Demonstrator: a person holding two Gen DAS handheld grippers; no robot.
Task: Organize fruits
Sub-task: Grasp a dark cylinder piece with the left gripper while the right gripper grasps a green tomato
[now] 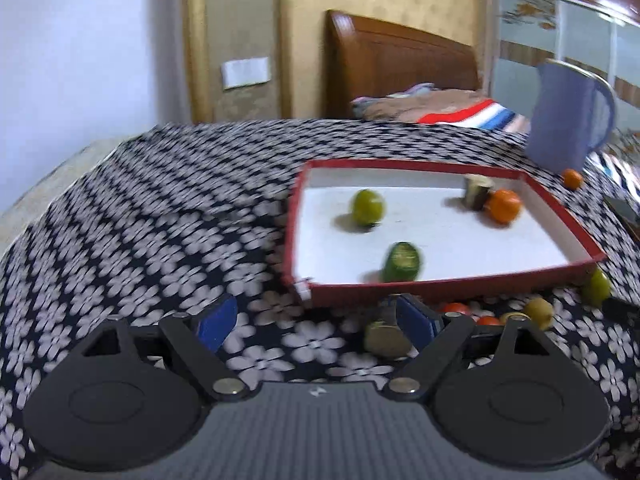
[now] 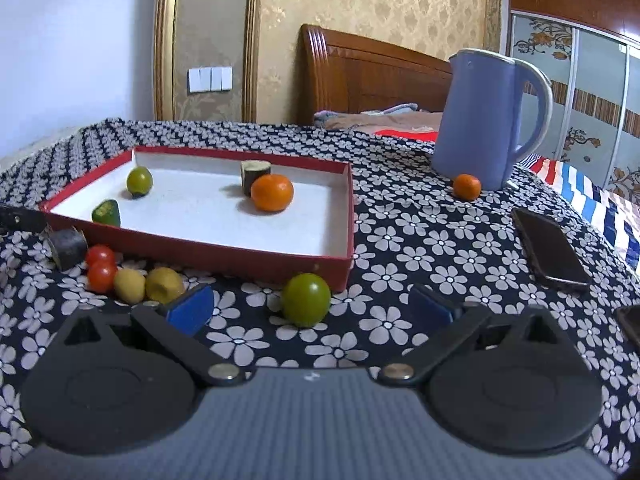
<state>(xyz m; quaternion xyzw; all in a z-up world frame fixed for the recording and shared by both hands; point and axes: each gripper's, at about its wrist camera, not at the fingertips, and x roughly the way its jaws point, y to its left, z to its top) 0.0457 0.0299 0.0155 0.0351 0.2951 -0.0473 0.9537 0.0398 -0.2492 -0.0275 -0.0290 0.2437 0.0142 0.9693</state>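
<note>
Jaws of both grippers are seen spread wide, with nothing clamped between them. The left gripper [image 1: 316, 322] is angled downward over the flower-patterned tabletop [image 1: 160, 240], just short of the near left corner of the red-rimmed tray [image 1: 440, 290]; only patterned cloth lies between its blue pads [image 1: 218, 322], and a dark cylindrical piece [image 1: 386, 336] is seen just beside the right-hand pad, though whether it is touched cannot be told through the motion blur. The right gripper [image 2: 312, 310] is likewise tilted downward, near the tray's right front corner, and a round green fruit [image 2: 306, 299] sits on the cloth in the gap between its pads, untouched by either one.

Inside the tray, four pieces are found: a green fruit [image 2: 139, 181] towards the far left, a cut green piece [image 2: 106, 212] at the near left wall, and a dark-skinned cylindrical slice [image 2: 253, 175] touching a large orange [image 2: 272, 193] near the back.

Outside the tray, along its front wall, two red tomatoes [image 2: 100, 270] and two yellowish fruits [image 2: 148, 285] are clustered. A small orange [image 2: 466, 186] rests against the base of a blue kettle [image 2: 484, 120], well apart from the tray. A dark phone [image 2: 550, 252] lies on the cloth to the right.
</note>
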